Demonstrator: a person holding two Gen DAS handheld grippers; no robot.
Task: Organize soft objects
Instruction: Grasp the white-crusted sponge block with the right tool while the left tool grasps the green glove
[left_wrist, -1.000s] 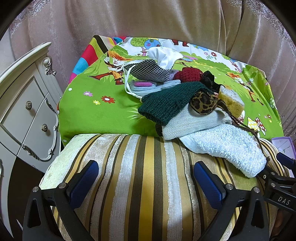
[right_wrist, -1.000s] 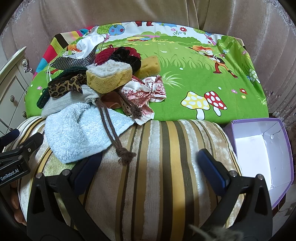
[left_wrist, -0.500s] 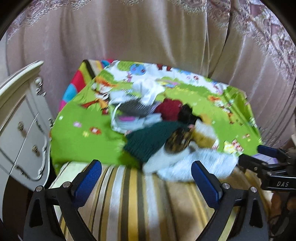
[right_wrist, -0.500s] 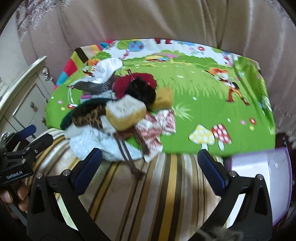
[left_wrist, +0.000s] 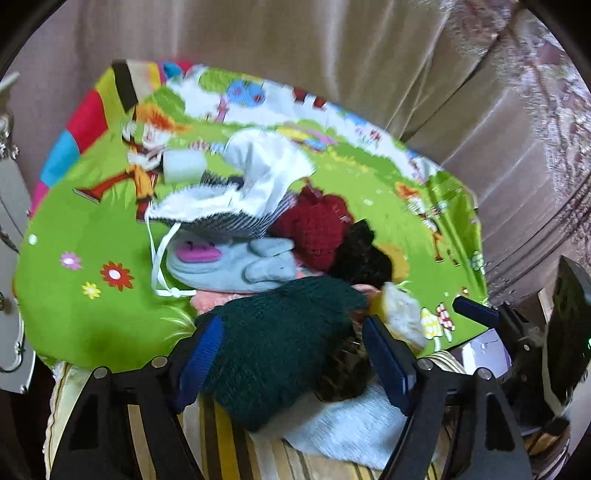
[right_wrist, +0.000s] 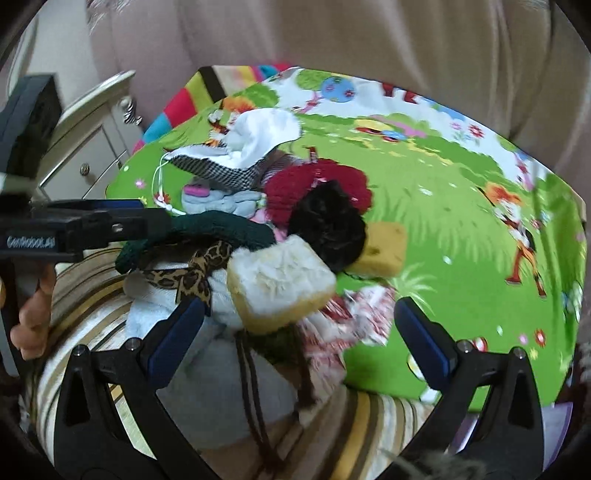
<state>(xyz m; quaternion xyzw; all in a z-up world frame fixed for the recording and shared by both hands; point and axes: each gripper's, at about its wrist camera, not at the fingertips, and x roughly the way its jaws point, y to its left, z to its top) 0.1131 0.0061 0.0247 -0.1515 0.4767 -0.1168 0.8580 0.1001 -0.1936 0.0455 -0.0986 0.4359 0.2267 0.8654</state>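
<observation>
A pile of soft things lies on the green cartoon cloth (left_wrist: 92, 325). My left gripper (left_wrist: 291, 354) is open, its blue pads either side of the dark green knit piece (left_wrist: 280, 339), not closed on it. Behind are a grey plush toy (left_wrist: 236, 266), a checked pouch (left_wrist: 229, 218), a red knit piece (left_wrist: 317, 229) and black fabric (left_wrist: 362, 254). My right gripper (right_wrist: 295, 332) is open, straddling a yellow sponge with white top (right_wrist: 280, 284). A second sponge (right_wrist: 384, 251), a leopard bow (right_wrist: 188, 273), a pale blue towel (right_wrist: 221, 398) and a red-patterned cloth (right_wrist: 354, 314) lie nearby.
A striped cushion (right_wrist: 373, 428) runs along the near edge. A white cabinet with drawers (right_wrist: 92, 147) stands at the left. Beige curtains (left_wrist: 332, 55) hang behind. A purple box (left_wrist: 491, 354) shows at the right edge, behind the other gripper.
Both grippers have moved forward and down to the pile. The left now straddles the green knit, the right straddles the white-topped sponge. Both stayed open.
</observation>
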